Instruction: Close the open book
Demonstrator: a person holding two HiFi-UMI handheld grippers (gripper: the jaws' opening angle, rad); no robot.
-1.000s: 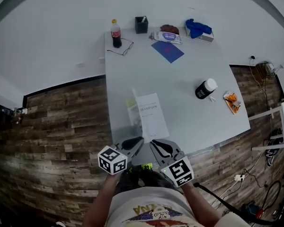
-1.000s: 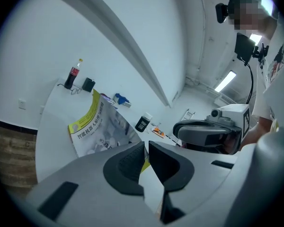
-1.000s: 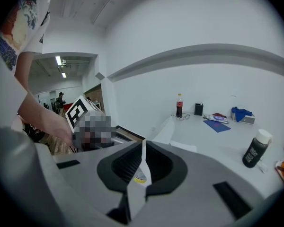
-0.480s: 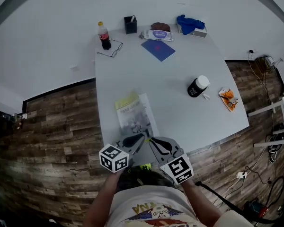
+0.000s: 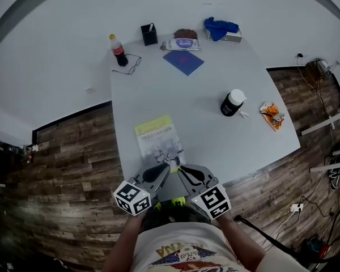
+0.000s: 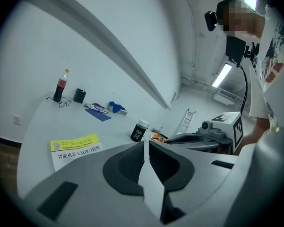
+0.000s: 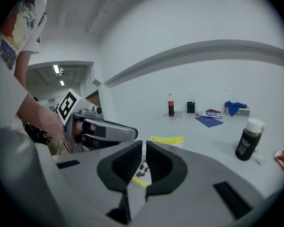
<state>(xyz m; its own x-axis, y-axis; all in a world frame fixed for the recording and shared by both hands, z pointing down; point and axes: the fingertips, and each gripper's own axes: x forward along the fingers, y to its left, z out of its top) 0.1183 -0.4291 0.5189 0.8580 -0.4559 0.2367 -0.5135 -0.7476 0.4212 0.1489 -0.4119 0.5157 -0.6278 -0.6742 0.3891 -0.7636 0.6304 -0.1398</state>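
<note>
Head view: I see the book (image 5: 157, 141) lying closed and flat on the table (image 5: 209, 118) near my edge, yellow band on the far part of its cover. The left gripper (image 5: 163, 170) and right gripper (image 5: 185, 173) sit side by side at its near edge. Left gripper view: jaws show only a thin slit with nothing between them, book off to the left on the table. Right gripper view: jaws likewise almost together and empty, book cover visible through the gap just beyond the tips.

Chinese title "智能机器人原理与应用" in black on the book (image 6: 75, 148)
</note>
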